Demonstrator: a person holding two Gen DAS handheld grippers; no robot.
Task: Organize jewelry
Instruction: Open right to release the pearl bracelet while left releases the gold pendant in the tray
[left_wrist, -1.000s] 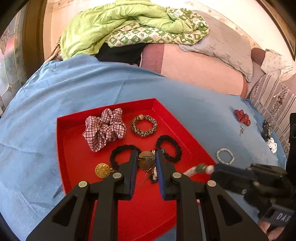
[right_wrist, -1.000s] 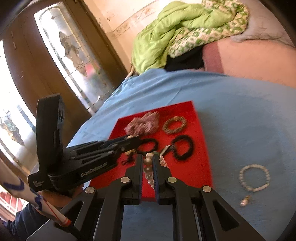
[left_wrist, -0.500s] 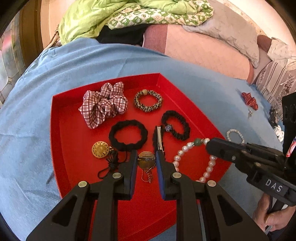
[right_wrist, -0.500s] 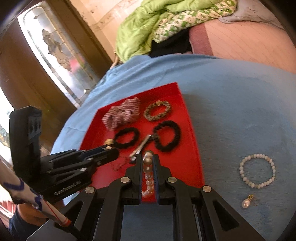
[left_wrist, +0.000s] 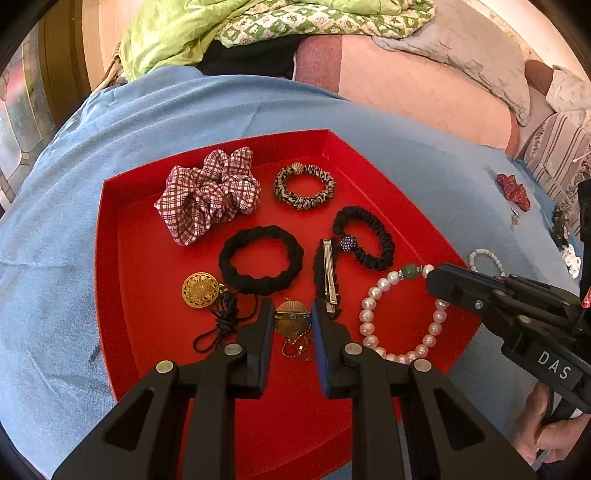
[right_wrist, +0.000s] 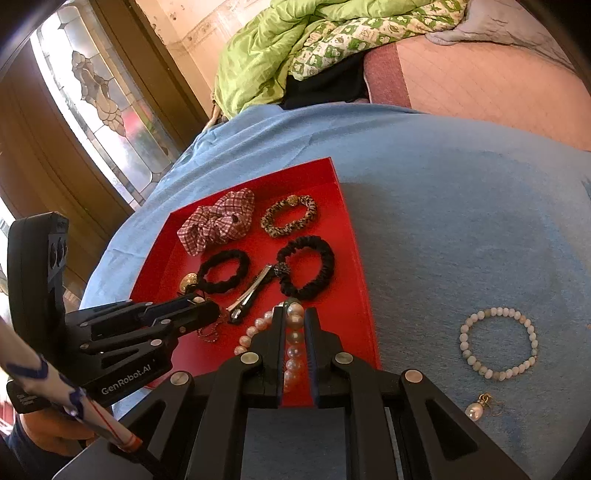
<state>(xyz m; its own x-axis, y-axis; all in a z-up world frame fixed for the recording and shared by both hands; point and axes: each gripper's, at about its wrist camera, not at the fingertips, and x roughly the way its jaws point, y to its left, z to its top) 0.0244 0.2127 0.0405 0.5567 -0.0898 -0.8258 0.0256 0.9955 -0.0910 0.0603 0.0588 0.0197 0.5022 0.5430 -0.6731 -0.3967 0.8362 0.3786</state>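
Note:
A red tray (left_wrist: 122, 295) (right_wrist: 354, 258) lies on the blue bedspread and holds scrunchies, a hair clip (left_wrist: 328, 275), a gold button (left_wrist: 199, 290) and other pieces. My left gripper (left_wrist: 293, 317) is shut on a bronze fan brooch (left_wrist: 293, 321) just above the tray floor. My right gripper (right_wrist: 295, 317) (left_wrist: 436, 280) straddles a pearl bracelet (left_wrist: 369, 314) (right_wrist: 293, 343) that lies in the tray's near right corner; its jaws stand slightly apart with the pearls between them.
On the bedspread right of the tray lie a pale bead bracelet (right_wrist: 498, 343), a pearl earring (right_wrist: 476, 410) and a red bow (left_wrist: 513, 190). Green quilt (right_wrist: 295, 48) and pillows are piled at the back. A glass door (right_wrist: 99, 103) stands at the left.
Both grippers came lower over the tray. The pearl bracelet, held raised by the right gripper, now lies in the tray and the right jaws have eased apart a little.

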